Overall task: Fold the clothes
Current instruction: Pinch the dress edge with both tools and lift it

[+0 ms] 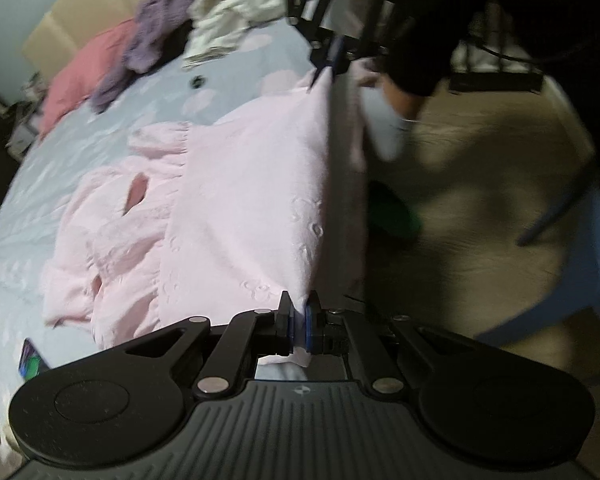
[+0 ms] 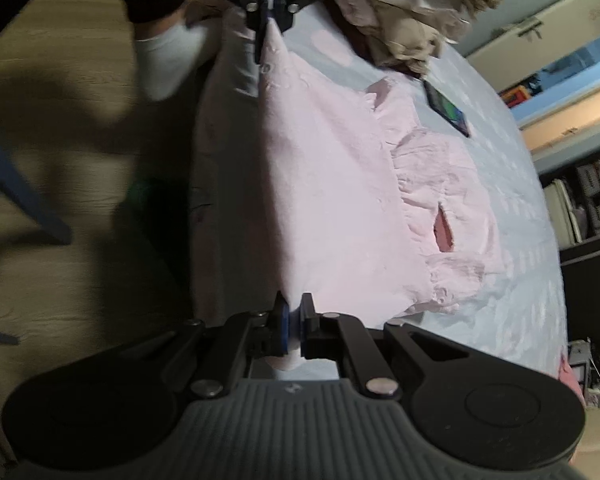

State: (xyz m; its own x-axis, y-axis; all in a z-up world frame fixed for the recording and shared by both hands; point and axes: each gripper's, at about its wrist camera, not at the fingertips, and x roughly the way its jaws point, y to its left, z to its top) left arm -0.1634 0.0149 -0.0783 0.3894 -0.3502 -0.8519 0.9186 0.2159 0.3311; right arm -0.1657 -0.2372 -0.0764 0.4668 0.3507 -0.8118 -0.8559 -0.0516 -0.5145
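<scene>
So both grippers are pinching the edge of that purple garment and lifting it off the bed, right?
Not purple: the garment pinched by the left gripper and the right gripper is pale pink, as both wrist views show. The purple one lies untouched farther up the bed.

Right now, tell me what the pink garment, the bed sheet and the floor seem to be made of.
Pink garment: soft woven cloth, probably cotton, matte; it creases, has gathered ruffles and raised embroidered motifs.
Bed sheet: thin fabric, pale blue with lighter round prints, matte, lying smooth; the fibre cannot be told.
Floor: looks like wood or wood-look laminate, light brown with faint grain lines, low sheen.
</scene>
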